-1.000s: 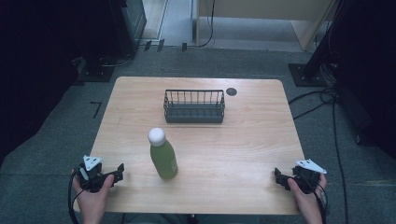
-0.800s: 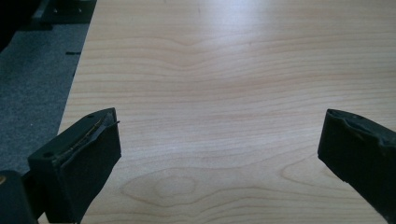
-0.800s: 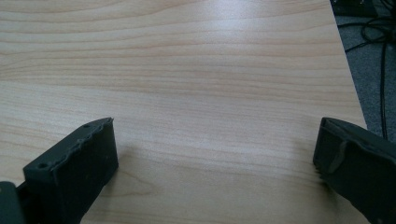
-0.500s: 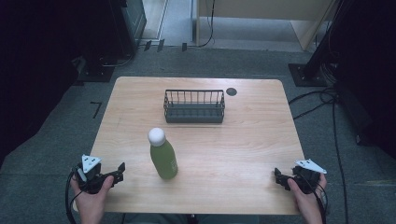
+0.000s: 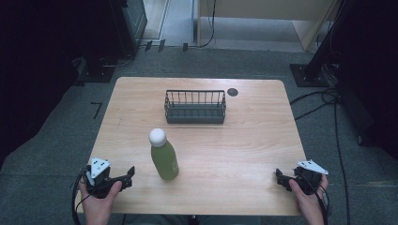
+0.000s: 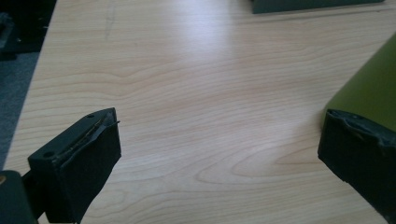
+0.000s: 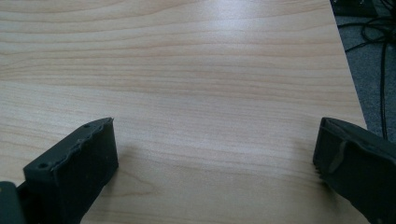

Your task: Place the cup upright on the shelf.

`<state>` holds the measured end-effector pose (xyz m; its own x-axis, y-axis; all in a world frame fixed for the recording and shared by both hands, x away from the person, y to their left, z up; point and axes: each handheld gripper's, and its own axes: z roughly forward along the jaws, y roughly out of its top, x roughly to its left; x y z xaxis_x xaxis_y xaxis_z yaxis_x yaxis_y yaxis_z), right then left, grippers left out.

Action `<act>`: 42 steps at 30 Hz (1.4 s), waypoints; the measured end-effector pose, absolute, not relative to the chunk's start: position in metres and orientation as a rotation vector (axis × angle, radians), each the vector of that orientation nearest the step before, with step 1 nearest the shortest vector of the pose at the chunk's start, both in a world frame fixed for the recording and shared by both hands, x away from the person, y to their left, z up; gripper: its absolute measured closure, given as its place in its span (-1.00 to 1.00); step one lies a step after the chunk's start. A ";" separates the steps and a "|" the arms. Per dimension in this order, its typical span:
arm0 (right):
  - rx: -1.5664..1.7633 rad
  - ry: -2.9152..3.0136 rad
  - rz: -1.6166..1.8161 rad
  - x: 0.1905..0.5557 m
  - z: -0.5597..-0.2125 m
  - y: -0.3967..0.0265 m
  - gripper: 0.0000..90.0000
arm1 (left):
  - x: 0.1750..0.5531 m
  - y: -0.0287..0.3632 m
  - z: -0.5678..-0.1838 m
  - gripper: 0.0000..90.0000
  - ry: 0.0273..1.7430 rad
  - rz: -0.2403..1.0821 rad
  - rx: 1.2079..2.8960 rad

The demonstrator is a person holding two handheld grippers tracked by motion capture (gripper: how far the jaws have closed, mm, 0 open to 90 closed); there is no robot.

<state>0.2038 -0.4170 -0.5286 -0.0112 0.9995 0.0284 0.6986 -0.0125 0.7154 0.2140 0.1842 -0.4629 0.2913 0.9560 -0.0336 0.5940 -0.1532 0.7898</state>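
- Bottle (image 5: 164, 157): stands upright on table, long axis vertical, cap end up; in high view it leans slightly toward top-left from camera angle. Sits left of centre, in near half of table.
- Bottle body green, smooth, cylindrical w/ tapered shoulder; cap (image 5: 157, 136) white, rounded like a ball.
- Table (image 5: 253, 136): light wood-grain top, flat, rounded corners, faint sheen. Small dark round disc (image 5: 232, 92) near far edge, just right of basket.
- Basket (image 5: 195, 107): dark wire, rectangular, open top, long axis runs left-right. Set mid-table toward far edge, well apart from bottle.
- Left gripper (image 5: 126, 176): at near-left corner, held in left hand (image 5: 99, 199), grey three-cornered plate on top. Jaws spread wide, nothing between them. In left gripper view (image 6: 219, 154) bottle's green side shows just behind one jaw, at frame's right edge; touching or not, can't tell. Basket's dark base at top edge of that view.
- Right gripper (image 5: 280, 178): at near-right corner, in right hand (image 5: 307, 199), also plate-topped. Jaws wide apart, empty; right gripper view (image 7: 215, 154) has bare wood between them, table's right edge and floor cables beyond.
- Jaw blocks black, matte, chunky, w/ ridged pad edges.
- Open room: broad bare wood betw. bottle and right gripper; bare strip betw. bottle and basket. Left gripper near bottle's base.
- Surrounds: grey floor, cables (image 5: 328, 101) at right, dark gear at left.
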 end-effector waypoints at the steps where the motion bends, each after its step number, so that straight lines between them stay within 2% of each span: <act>1: 1.762 1.761 0.771 0.204 -0.529 -0.417 -1.00 | 0.213 0.181 -0.463 -1.00 1.380 0.636 1.849; 19: 1.761 1.761 0.774 0.203 -0.529 -0.417 -1.00 | 0.202 0.146 -0.464 -1.00 1.194 0.526 1.903; 35: 1.762 1.760 0.775 0.203 -0.529 -0.417 -1.00 | 0.207 0.111 -0.459 -0.99 1.066 0.489 1.910; 42: 1.763 1.760 0.775 0.203 -0.529 -0.417 -1.00 | 0.212 0.098 -0.455 -0.85 1.052 0.516 1.886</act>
